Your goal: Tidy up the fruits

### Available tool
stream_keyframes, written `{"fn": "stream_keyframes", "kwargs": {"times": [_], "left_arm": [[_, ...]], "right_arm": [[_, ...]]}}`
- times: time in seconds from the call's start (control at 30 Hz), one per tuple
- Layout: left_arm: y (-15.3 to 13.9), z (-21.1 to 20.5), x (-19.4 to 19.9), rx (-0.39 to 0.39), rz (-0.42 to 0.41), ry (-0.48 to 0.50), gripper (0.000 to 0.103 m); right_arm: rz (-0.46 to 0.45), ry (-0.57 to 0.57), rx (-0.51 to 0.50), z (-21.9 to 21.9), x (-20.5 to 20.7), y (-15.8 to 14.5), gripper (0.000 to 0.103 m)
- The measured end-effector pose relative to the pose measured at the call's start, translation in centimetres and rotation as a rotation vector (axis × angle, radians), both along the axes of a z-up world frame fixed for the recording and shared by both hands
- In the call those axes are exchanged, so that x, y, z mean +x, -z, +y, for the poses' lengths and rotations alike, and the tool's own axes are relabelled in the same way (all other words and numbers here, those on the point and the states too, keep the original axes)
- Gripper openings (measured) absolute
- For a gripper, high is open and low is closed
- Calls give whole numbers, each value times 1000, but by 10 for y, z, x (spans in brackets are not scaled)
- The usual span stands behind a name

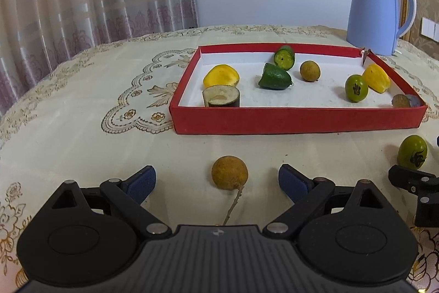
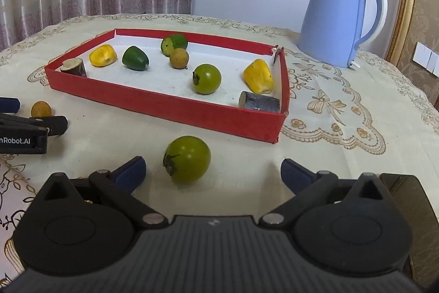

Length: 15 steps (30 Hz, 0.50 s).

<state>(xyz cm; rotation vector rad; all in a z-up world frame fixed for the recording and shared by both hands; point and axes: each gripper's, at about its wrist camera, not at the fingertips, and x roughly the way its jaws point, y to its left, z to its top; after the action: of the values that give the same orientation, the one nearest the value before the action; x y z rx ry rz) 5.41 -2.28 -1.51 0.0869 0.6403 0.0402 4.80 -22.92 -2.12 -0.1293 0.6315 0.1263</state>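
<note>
Here two hand-held grippers sit low over a cloth-covered bench [image 1: 82, 128], each aimed at a loose fruit in front of a red tray [image 1: 296, 118] that already holds other fruits and cut pieces. The left gripper [image 1: 216, 180] has its fingers spread wide, and a small brown longan [image 1: 229, 172] with a thin stem rests on the bench between them, touching neither pad. The right gripper [image 2: 212, 169] likewise has its fingers wide apart, with a green tomato [image 2: 187, 159] lying on the bench between them, nearer the left finger and apparently free of both.

To do this step well, each gripper probably needs to centre its fruit between the pads before closing, then close gently, since round fruit can roll or squirt out sideways. The longan's stem points back toward the gripper body and could catch.

The left view shows the longan's stem and a dark marking on the tomato by its right edge. The right view shows the tomato's calyx, the left gripper's side off beyond its left finger, and a log-like piece in the tray's near right corner more fully. A blue kettle [image 2: 337, 21] stands beyond the tray
</note>
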Motion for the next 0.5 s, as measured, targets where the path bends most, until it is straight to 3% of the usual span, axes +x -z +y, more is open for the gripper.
{"fn": "stream_keyframes", "kwargs": {"times": [0.13, 0.27, 0.5], "left_arm": [[0, -10, 0, 60, -15, 22, 97], [-1, -15, -1, 86, -25, 46, 97], [0, 8, 0, -91, 10, 88, 97]], "right_arm": [[5, 3, 7, -1, 0, 1, 103], [35, 10, 82, -12, 2, 2, 103], [35, 6, 72, -10, 2, 3, 103]]}}
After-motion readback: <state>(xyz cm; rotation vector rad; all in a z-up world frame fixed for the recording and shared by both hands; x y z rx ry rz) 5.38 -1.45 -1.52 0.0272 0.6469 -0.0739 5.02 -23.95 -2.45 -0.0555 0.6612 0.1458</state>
